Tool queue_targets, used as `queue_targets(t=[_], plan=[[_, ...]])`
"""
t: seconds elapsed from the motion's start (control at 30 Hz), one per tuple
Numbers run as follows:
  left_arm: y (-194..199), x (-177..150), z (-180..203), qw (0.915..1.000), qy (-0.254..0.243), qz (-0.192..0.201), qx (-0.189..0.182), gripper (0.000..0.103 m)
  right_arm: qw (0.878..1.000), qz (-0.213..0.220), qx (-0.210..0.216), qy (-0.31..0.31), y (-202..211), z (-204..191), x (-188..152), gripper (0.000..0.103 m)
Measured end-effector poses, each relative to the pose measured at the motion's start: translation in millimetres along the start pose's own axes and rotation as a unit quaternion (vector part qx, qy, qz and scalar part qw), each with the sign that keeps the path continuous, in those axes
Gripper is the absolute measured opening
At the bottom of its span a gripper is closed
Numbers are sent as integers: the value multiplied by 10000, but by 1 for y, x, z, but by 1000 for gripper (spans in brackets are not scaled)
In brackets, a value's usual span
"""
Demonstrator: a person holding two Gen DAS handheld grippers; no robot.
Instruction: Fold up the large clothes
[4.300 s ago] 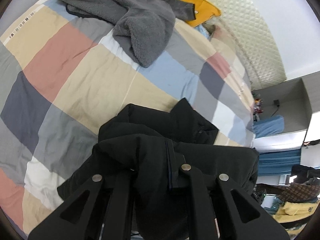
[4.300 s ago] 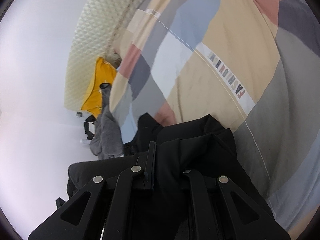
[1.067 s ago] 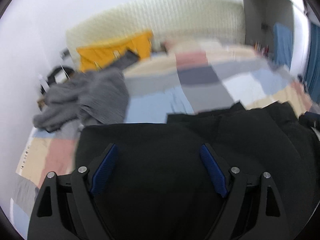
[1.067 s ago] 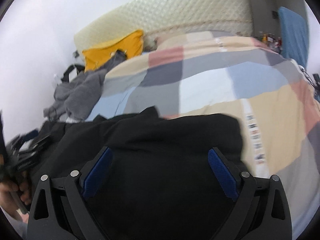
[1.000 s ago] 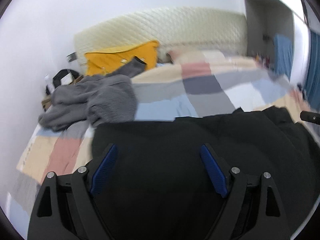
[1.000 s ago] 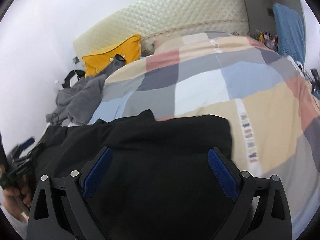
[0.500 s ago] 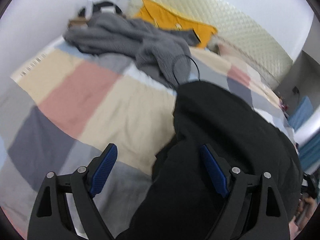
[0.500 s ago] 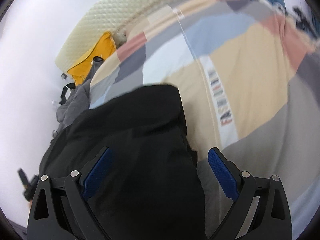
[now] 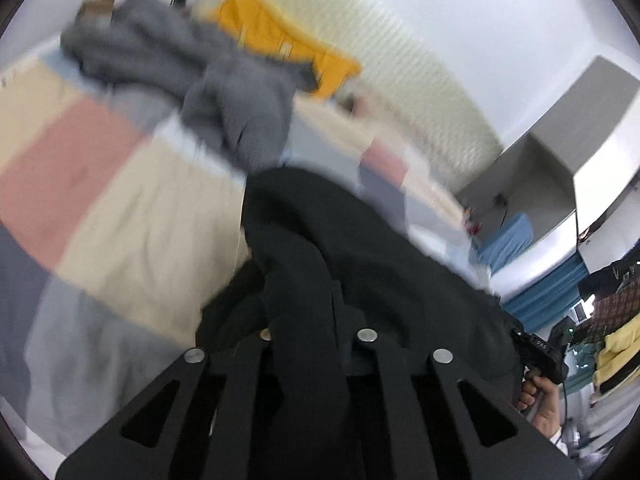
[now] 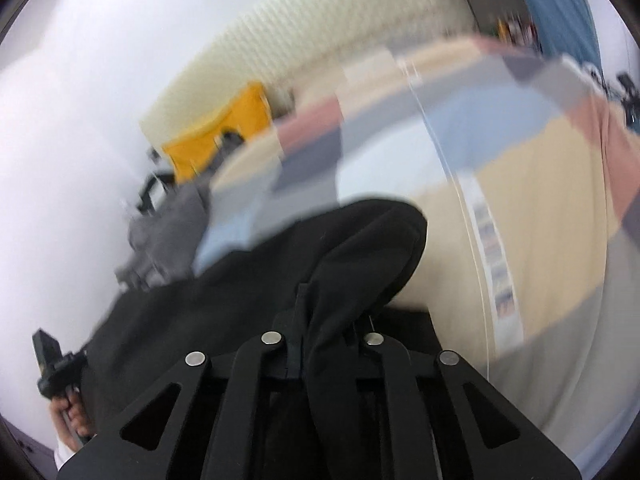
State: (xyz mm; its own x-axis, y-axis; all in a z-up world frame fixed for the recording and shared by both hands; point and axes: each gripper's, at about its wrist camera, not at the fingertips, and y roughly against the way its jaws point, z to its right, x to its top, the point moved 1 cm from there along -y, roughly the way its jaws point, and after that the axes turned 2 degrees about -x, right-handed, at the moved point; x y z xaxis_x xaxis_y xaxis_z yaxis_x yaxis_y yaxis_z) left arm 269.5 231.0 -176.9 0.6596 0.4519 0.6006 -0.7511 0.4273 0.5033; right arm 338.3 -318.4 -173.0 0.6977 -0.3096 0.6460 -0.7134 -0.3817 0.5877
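— Lying where, the black garment (image 9: 360, 264)?
— On a bed's checked quilt (image 9: 120, 208), near grey clothes (image 9: 224, 92), a yellow pillow (image 9: 280, 44), a padded headboard (image 9: 400, 80).
— And each claw?
— Left claw (image 9: 312, 320) and right claw (image 10: 324, 320) are both clamped on black fabric.

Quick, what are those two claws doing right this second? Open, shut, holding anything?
Left claw: shut on the black garment.
Right claw: shut on the same black garment.
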Motion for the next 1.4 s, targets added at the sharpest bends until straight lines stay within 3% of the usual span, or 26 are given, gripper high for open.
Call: queue_targets(t=[0.07,0.17,0.3,0.4,0.57,0.77,0.97,1.03,1.07,1.1,1.2,1.27,1.4], plan=[[17,9,10,9987,118,415,-285,6,9993,319,159,114,12,-14,17,6],[28,17,19,9947,160,850,-562,6,9984,432,46,367,16,-32,37,6],[29,29,19,9918,120,1214,-385,6,9978,591,151,253,7,-34,57,6],[9,36,10,9943,133,1056,71,6,9986,525,61,9,-13,-15,60,5],[-27,25,-8,9936,-27,378,1065,6,9995,152,-278,-85,-45,16,38,5],[-35,6,-15,9907,-123,13,1355,11,9982,-294,-494,-177,-66,43,10,5],[-26,-1,-12,9911,-55,79,1331,13,9984,-343,-447,-105,-57,44,1,9],[-23,-2,-13,9916,-70,71,1290,15,9977,-372,-572,25,-54,41,-2,14],[-22,-2,-13,9918,-55,62,1272,17,9974,-395,-595,48,-52,40,-3,18],[-21,-3,-14,9921,-25,31,1250,19,9974,-417,-577,45,-52,39,-4,28],[-15,-6,-13,9919,36,20,1273,40,9975,-387,-598,-30,-41,37,-10,70],[-9,-7,-6,9912,-57,72,1317,77,9979,-333,-547,-28,-30,35,-14,72],[14,-8,13,9847,-444,424,1632,81,9977,-144,-659,19,-1,25,-12,72]])
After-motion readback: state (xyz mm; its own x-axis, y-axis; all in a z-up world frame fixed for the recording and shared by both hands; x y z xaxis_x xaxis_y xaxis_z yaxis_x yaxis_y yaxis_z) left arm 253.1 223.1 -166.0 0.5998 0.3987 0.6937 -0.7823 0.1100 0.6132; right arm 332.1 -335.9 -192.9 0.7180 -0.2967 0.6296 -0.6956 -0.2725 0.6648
